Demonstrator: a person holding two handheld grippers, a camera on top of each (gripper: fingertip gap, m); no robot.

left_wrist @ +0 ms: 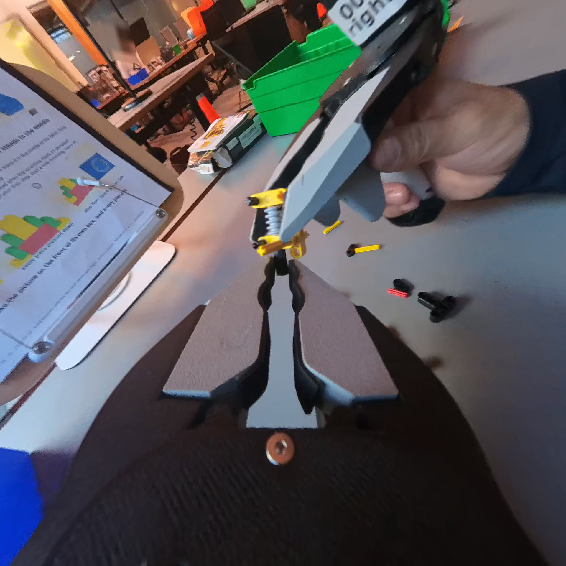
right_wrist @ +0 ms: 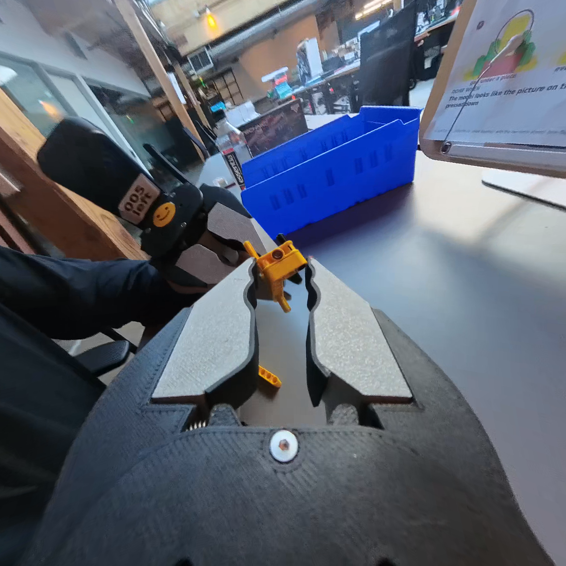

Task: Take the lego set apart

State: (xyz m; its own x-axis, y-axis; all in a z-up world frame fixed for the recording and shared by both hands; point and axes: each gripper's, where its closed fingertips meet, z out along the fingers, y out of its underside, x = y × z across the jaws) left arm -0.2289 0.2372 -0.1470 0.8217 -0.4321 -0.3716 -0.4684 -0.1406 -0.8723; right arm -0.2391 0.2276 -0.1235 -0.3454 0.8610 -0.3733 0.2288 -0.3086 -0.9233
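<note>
Grey bench (left_wrist: 505, 352), green bin (left_wrist: 284, 92) at 12 o'clock, blue bin (right_wrist: 330, 180) opposite. Right gripper (right_wrist: 280, 269) pinching the yellow lego set (right_wrist: 280, 265), held above the bench. Left gripper (left_wrist: 280, 269) at 9 o'clock of it, pressed onto its black pin (left_wrist: 280, 260). Loose black and yellow pieces (left_wrist: 436, 303) at 3 o'clock.

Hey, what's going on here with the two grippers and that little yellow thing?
A person is pulling a small yellow lego assembly apart with a hand-held gripper in each hand. The right hand-held gripper clamps the yellow body with its spring, while the left hand-held gripper is shut on a black piece sticking out of it. Loose pieces already lie on the grey table: a yellow axle, a red piece and black connectors.
</note>
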